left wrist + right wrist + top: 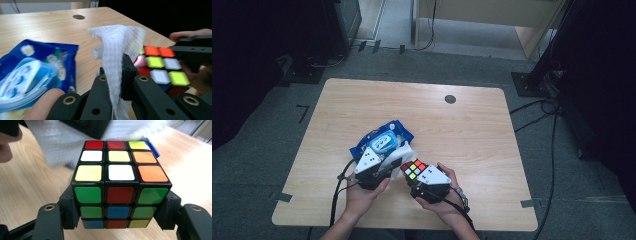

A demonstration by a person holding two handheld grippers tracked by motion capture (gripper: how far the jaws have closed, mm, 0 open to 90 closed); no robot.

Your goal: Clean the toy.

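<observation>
I'm clamping a wet wipe (117,57) in the left hand-held gripper (116,75), gripping the Rubik's cube (120,185) in the right hand-held gripper (120,216); next, wiping the cube's top.

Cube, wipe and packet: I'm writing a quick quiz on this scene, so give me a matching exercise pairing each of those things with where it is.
Things:
1. scrambled cube
2. white wipe
3. blue wipes packet
4. dark round hole

Places:
A. lying flat on the table
B. pinched in the left gripper
C. in the tabletop, toward the far edge
D. clamped in the right gripper

Pairs: 1-D, 2-B, 3-A, 4-C
</observation>
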